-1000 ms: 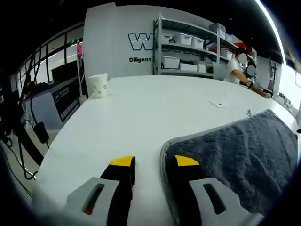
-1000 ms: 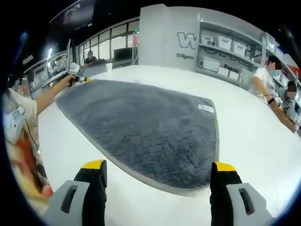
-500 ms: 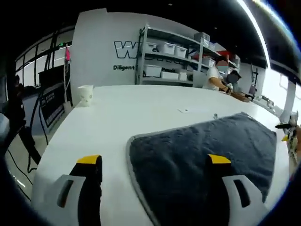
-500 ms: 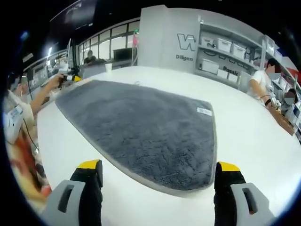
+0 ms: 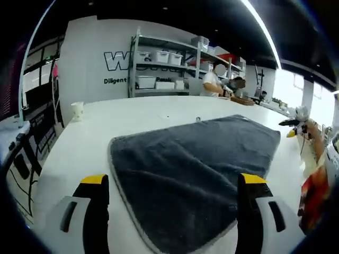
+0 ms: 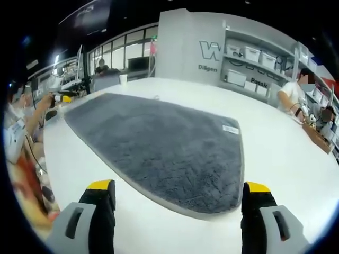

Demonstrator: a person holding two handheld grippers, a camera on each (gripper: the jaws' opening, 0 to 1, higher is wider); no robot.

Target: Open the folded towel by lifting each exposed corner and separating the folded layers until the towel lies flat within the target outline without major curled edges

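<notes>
Currently, left gripper view: a grey towel point(image 5: 196, 169) lies spread on a white table point(image 5: 137, 114), one layer as far as can be seen, w/ its near corner running between and just past the two yellow-tipped jaws. Left gripper point(image 5: 172, 182) has its jaws released, spread wide, nothing between them but towel surface below; whether the tips touch the pile can't be told. Probably held back like this because the cloth looks unfolded and needs no more pulling. Far ahead of the jaws, beyond the towel's far edge, the other gripper point(image 5: 290, 127) shows small at the right side, in a hand. A paper cup point(image 5: 78, 111) stands well off to the left of the jaws, near the table's edge. Shelves w/ white bins point(image 5: 159, 69) sit behind the table, people beside them.

Right gripper view: same towel point(image 6: 159, 143) stretches away ahead of the jaws, its rounded near corner lying between them, edges flat, a small label point(image 6: 231, 128) near the right-hand edge. No outline mark can be made out on the table point(image 6: 275, 153). Right gripper point(image 6: 178, 191) is also released, jaws wide apart, gripping nothing, hovering just short of the hem. Far left of the jaws, the left gripper point(image 6: 62, 98) shows at the towel's opposite corner, in the person's hand. Judged from this, the unfolding looks about done.
</notes>
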